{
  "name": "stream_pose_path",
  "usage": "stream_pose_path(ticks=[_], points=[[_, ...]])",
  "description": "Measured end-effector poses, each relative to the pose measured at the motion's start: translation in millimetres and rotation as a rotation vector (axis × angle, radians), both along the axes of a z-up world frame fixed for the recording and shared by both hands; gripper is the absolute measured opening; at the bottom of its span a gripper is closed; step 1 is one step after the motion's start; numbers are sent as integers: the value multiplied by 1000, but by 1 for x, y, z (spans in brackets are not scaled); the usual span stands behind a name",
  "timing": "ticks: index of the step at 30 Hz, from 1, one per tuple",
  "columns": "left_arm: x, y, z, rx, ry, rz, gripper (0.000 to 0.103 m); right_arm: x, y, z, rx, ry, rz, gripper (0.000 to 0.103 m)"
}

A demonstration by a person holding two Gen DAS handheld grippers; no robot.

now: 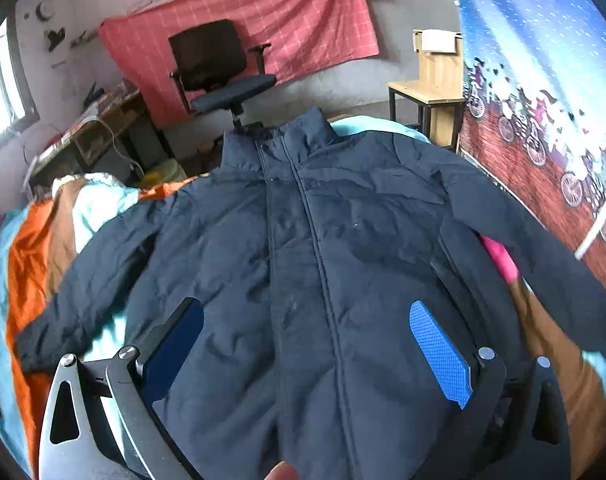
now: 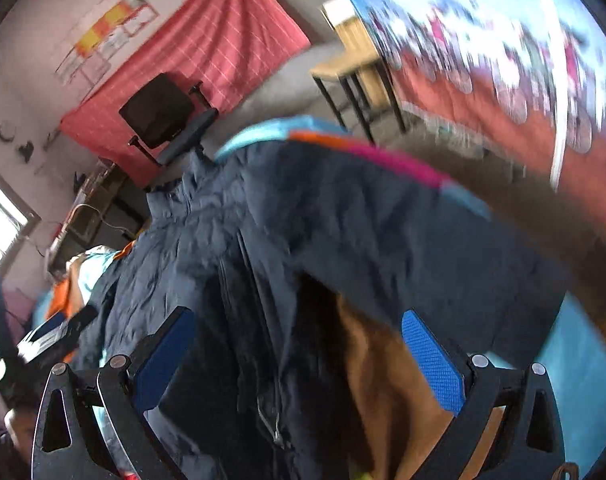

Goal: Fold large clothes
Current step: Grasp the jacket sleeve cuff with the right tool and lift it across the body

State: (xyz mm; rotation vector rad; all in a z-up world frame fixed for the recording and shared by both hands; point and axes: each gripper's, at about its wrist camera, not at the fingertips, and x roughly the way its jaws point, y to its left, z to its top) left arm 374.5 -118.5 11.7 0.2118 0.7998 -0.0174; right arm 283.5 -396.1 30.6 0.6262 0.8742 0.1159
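Note:
A large navy zip-up jacket (image 1: 303,248) lies front up on a bed, collar away from me, both sleeves spread out to the sides. My left gripper (image 1: 307,340) is open above the jacket's lower front, nothing between its blue pads (image 1: 439,352). In the right wrist view the jacket (image 2: 263,248) is blurred, with its right sleeve (image 2: 423,256) running across the frame. My right gripper (image 2: 299,352) is open over the jacket's right side by the sleeve, its blue pads (image 2: 431,360) holding nothing. The left gripper shows at the left edge of the right wrist view (image 2: 51,336).
The bed has a striped cover (image 1: 35,248) in orange, brown, light blue and pink. A patterned curtain (image 1: 543,100) hangs along the right. Beyond the bed stand a black office chair (image 1: 219,68), a cluttered desk (image 1: 87,132) and a wooden table (image 1: 427,92).

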Motion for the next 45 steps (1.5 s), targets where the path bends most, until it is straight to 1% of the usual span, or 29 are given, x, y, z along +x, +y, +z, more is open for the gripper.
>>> stream_pose_path(ticks=[2, 4, 6, 8, 11, 14, 16, 17, 19, 20, 21, 22, 23, 25, 26, 27, 28, 29, 31, 32, 33, 34, 37, 39, 41, 42, 43, 44, 45], points=[[17, -1, -7, -33, 14, 31, 101, -7, -9, -21, 92, 37, -47, 103], [36, -1, -14, -55, 26, 61, 101, -10, -18, -43, 191, 98, -107, 103], [52, -2, -18, -63, 29, 79, 101, -12, -30, -65, 299, 140, -194, 103], [69, -4, -22, -70, 24, 91, 101, -14, -42, -76, 368, 156, -286, 103], [96, -10, -25, -103, 7, 90, 101, -13, -59, -84, 457, 132, -422, 103], [124, -20, -30, -143, -6, 80, 101, -7, -71, -87, 473, 100, -498, 103], [144, -31, -38, -164, -5, 73, 101, -5, -77, -95, 528, 111, -559, 103], [152, -35, -42, -171, -2, 72, 101, -5, -81, -102, 577, 121, -603, 103], [173, -47, -56, -187, 22, 70, 101, -9, -86, -112, 630, 120, -670, 103], [180, -52, -62, -194, 31, 73, 101, -12, -88, -115, 648, 115, -690, 102], [187, -55, -66, -196, 33, 78, 101, -14, -89, -117, 667, 108, -712, 95], [194, -58, -71, -190, 31, 93, 101, -16, -91, -119, 678, 101, -736, 81], [200, -62, -76, -183, 27, 107, 101, -20, -94, -120, 680, 103, -766, 76], [209, -65, -85, -184, 33, 117, 101, -23, -96, -123, 668, 136, -795, 57], [214, -67, -89, -187, 46, 116, 101, -22, -95, -124, 659, 160, -800, 52], [219, -68, -93, -190, 65, 112, 101, -23, -97, -124, 657, 165, -803, 45], [225, -69, -98, -190, 79, 107, 101, -22, -98, -123, 654, 164, -804, 34], [228, -70, -102, -186, 85, 101, 101, -24, -100, -120, 631, 156, -799, 30], [233, -76, -114, -164, 117, 77, 101, -23, -101, -111, 578, 126, -786, 17], [235, -80, -122, -140, 139, 60, 101, -21, -101, -107, 557, 116, -782, 15], [234, -84, -129, -90, 144, 48, 101, -21, -101, -100, 517, 97, -773, 13], [231, -85, -131, -69, 126, 42, 101, -18, -101, -94, 483, 87, -766, 12], [218, -80, -130, -50, 97, 47, 101, -10, -99, -63, 329, 37, -725, 10], [208, -68, -120, -96, 85, 41, 101, -6, -98, -42, 243, 7, -698, 10], [197, -49, -107, -199, 92, 2, 101, 0, -95, -15, 153, -35, -672, 10], [190, -33, -98, -250, 114, -23, 101, 9, -92, 7, 76, -75, -649, 9], [185, -20, -91, -266, 128, -33, 101, 12, -88, 19, 30, -97, -635, 9], [183, -12, -85, -272, 131, -41, 101, 20, -78, 43, -66, -140, -601, 9], [175, 5, -75, -275, 129, -64, 101, 24, -71, 59, -114, -168, -578, 9]])
